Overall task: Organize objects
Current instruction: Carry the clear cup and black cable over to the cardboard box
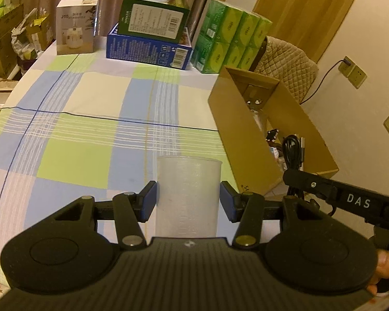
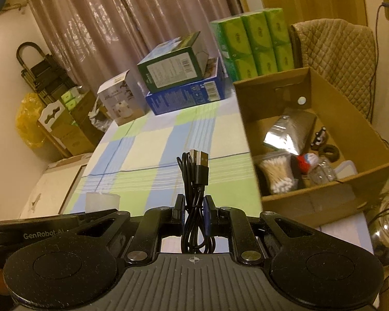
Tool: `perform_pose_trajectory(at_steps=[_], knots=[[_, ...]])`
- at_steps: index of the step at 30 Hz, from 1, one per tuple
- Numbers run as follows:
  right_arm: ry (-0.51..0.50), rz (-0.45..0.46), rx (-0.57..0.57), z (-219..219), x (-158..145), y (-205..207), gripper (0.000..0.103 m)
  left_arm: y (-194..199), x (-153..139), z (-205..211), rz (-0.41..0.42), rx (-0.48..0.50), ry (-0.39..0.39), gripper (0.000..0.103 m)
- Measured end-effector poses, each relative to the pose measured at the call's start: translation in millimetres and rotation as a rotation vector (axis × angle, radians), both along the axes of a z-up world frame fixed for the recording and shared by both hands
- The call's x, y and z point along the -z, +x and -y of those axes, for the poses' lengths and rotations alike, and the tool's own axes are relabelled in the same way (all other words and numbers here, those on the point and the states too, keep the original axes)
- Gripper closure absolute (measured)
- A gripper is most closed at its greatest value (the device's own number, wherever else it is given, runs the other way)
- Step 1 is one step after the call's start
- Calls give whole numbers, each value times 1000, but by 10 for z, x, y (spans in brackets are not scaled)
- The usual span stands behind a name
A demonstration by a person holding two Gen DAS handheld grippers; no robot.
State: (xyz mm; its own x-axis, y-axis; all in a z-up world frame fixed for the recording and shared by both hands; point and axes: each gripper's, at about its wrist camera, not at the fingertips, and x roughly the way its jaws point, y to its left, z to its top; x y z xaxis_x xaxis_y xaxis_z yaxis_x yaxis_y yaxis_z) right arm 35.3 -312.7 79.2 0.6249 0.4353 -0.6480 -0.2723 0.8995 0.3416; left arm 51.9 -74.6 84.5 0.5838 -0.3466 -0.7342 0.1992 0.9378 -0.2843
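- Two items are in hand at this moment: your left gripper (image 1: 188, 202) has a cup (image 1: 188, 197) between its jaws, and your right gripper (image 2: 194, 211) carries a cable (image 2: 195, 181).
- Left jaws: they stand spread on both sides of the cup. The left pad is at the wall or touching it; the right pad shows a small gap. So the cup is framed, but I judge it is not yet pinched.
- The cup is translucent and upright on the tabletop (image 1: 90, 119), near the front edge.
- Right jaws: they are pressed almost together and pinch the coiled black cable, with its USB plug pointing up above the pads.
- The box (image 2: 324, 197) is open and stands at the right side of the tabletop. Inside you can see cotton swabs (image 2: 276, 172), a silver pouch (image 2: 285, 132) and other small things.
- Step in hand, as I judge it: bringing the loose items into the box.
- Next move for the right side: carry the cable over the box wall, lower it into a free spot, then spread the jaws.
- Next move for the left side: close gently on the cup, because the thin wall may bend, and lift it straight up.
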Motion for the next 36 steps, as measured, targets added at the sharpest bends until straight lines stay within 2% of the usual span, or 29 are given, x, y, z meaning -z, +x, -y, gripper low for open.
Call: perform_pose_trajectory(at_steps=[18,36], knots=[[-49,29,135,729,-60,-88,93,-41,-27,554,8,62,-5,56],[-104,37,198,1261,-89,-23,93,-28,-82,1346,3,161,-53,56]])
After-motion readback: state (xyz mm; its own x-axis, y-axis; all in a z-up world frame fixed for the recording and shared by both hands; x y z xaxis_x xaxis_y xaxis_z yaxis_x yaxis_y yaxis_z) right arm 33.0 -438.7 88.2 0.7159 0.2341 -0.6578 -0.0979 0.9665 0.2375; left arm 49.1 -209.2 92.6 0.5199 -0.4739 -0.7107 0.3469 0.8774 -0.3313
